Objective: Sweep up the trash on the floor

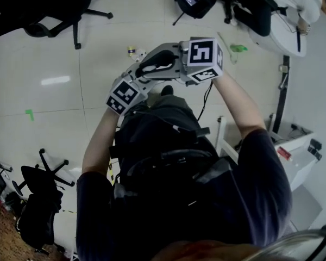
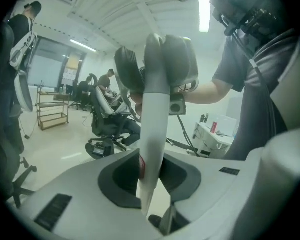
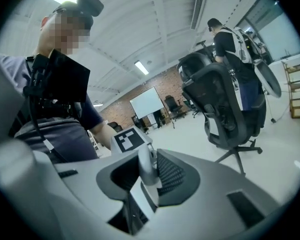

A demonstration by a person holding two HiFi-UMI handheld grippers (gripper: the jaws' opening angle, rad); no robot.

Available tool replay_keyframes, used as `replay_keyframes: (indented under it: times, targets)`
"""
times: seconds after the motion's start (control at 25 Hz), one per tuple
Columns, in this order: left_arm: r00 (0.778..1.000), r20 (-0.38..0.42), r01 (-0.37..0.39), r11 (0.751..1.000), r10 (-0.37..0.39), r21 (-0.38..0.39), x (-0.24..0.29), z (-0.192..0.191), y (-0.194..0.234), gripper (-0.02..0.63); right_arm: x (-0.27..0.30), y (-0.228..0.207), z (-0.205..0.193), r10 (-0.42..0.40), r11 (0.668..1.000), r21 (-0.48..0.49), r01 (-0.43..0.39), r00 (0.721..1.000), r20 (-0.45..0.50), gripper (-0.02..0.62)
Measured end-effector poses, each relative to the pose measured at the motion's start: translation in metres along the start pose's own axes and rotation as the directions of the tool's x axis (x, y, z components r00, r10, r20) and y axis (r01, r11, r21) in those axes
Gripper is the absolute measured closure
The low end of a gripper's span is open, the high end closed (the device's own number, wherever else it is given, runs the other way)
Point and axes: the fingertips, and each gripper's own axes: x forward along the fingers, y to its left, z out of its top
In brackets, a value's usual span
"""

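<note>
The left gripper (image 2: 151, 173) was clamped on a white handle (image 2: 154, 124). Its two dark pads pressed the shaft from either side, just where a small red mark showed. In the left gripper view the handle rose steeply from those jaws to the right gripper, which gripped it higher up. The right gripper (image 3: 149, 173) was likewise closed on the same handle. In its own view the rounded grey-white top end sat between the smooth pad and the ribbed pad, and the left gripper's marker cube (image 3: 128, 139) showed just beyond. The pictures did not show what was at the handle's lower end. From the head view both grippers were held close together in front of the person's chest, the right one a little farther out than the left. The trash (image 1: 133, 51) lay on the pale tiled floor (image 1: 54, 53) just beyond the grippers, a couple of small light pieces side by side. A green scrap (image 1: 238, 48) lay farther to the right, beside a thin pale stick (image 1: 225, 40). A black office chair (image 1: 70, 10) stood at the far left of the floor. Another black office chair (image 1: 41, 194) stood near the person's left side, and a strip of green tape (image 1: 29, 113) was stuck to the tiles between them.
</note>
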Motion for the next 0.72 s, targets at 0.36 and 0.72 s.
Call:
replay_keyframes:
  times: [0.36,0.72]
  targets:
    - [0.998,0.008,0.059,0.995,-0.059,-0.078,0.022,-0.021,0.01,0.526,0.013,-0.022,-0.023,-0.021,0.999,0.038,0.024,0.996,-0.083,0.486]
    - [0.995,-0.061,-0.083,0.988,0.076,-0.127,0.044,-0.035,0.062,0.526,0.007,-0.07,-0.037,0.092,0.995,0.052,-0.088,0.992,-0.082,0.486]
